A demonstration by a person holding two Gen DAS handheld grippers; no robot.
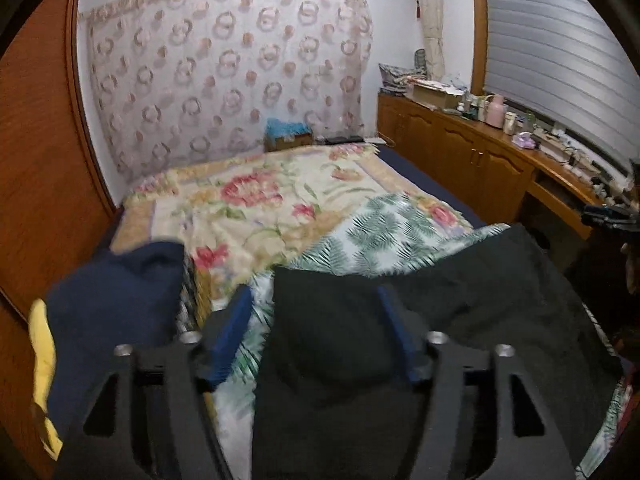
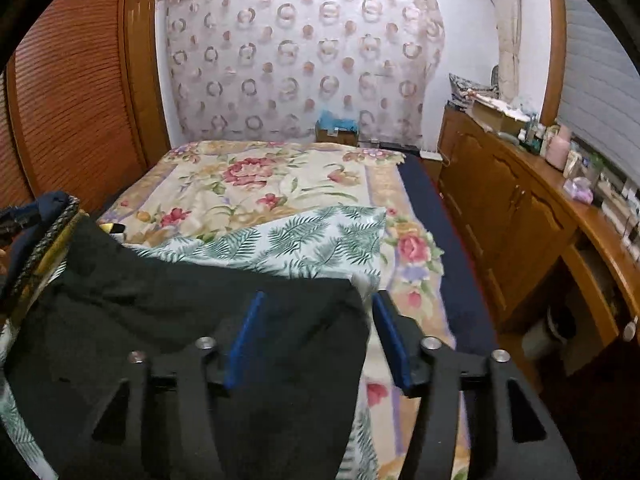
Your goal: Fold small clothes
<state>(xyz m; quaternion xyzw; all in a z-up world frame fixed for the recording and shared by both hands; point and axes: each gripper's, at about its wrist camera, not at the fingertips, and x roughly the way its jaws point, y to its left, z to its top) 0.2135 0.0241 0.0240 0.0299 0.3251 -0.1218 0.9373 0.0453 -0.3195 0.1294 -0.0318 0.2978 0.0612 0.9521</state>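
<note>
Crosswise black garment [image 1: 460,304], both tongs [image 2: 316,336] parted

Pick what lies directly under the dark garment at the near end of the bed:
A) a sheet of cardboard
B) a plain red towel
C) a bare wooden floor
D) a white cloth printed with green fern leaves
D: the dark garment lies on the white cloth with green fern leaves, which is spread over the floral bedcover.

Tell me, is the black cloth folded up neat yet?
Cannot tell for sure. The black garment lies flat on the leaf-print sheet with one straight far edge, but the pictures do not show whether it is doubled over.
</note>
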